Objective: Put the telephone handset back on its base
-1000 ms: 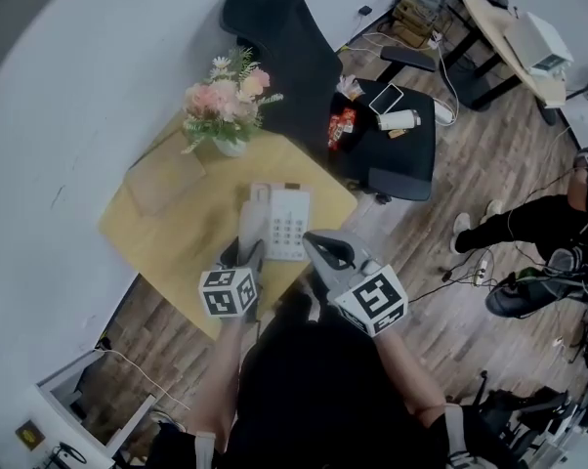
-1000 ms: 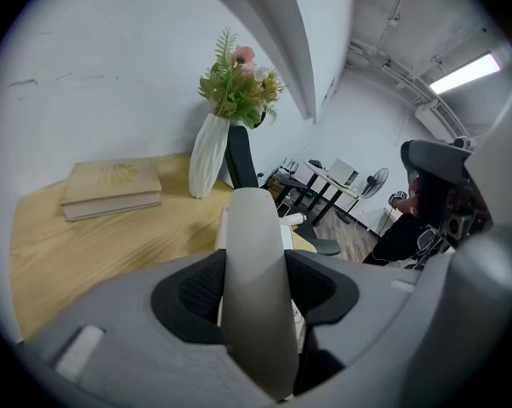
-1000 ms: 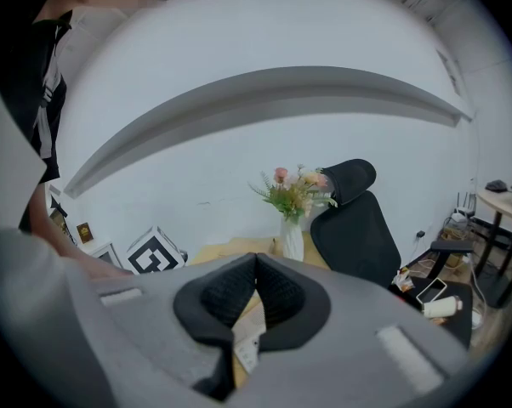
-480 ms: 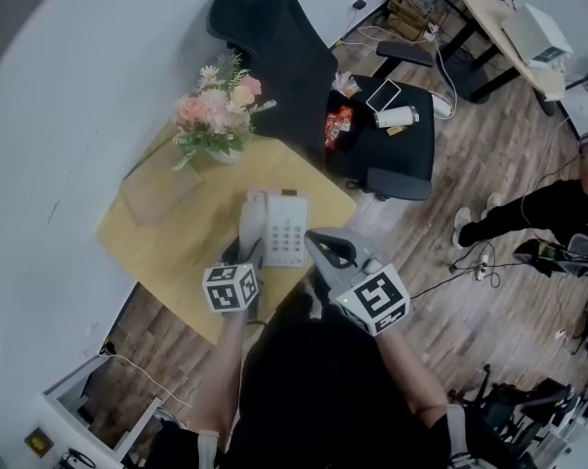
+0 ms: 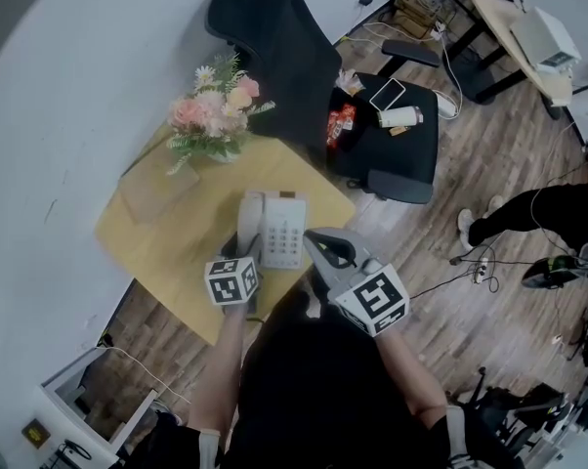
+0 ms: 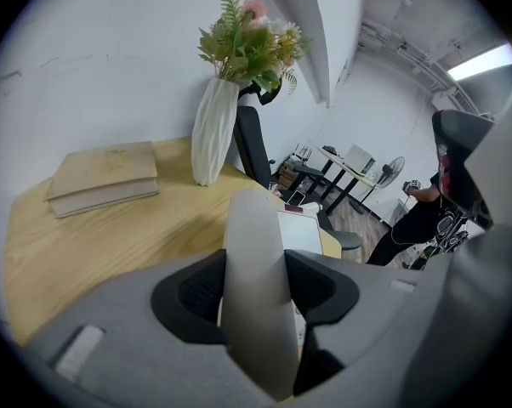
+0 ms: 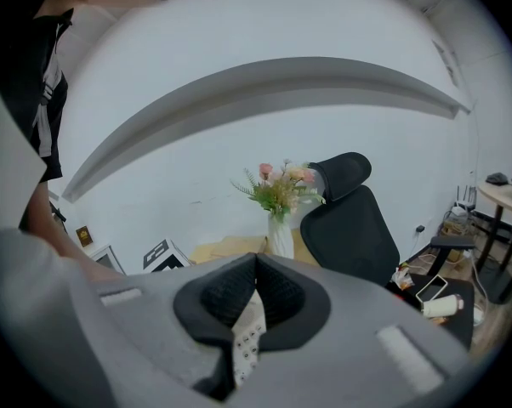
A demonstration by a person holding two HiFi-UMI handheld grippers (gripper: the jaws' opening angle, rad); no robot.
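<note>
handset [image 6: 254, 253]: clamped mid-length in your left tongs [image 5: 246, 254], long axis pointing away from you, along the left side of the base [image 5: 286, 231] on the desk [image 5: 167, 252]; your right tongs [image 5: 318, 242] closed, empty

Near end of handset [image 6: 253, 236] hidden inside left gripper [image 6: 256, 291]; keypad [image 5: 285, 233] digits too small to read; person [image 5: 533, 215] at three o'clock cut off.

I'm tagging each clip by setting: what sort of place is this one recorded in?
Most likely an office: a yellow desk carrying a telephone, a black swivel chair beside it, and further back another desk with equipment, cables trailing over the wood floor.
</note>
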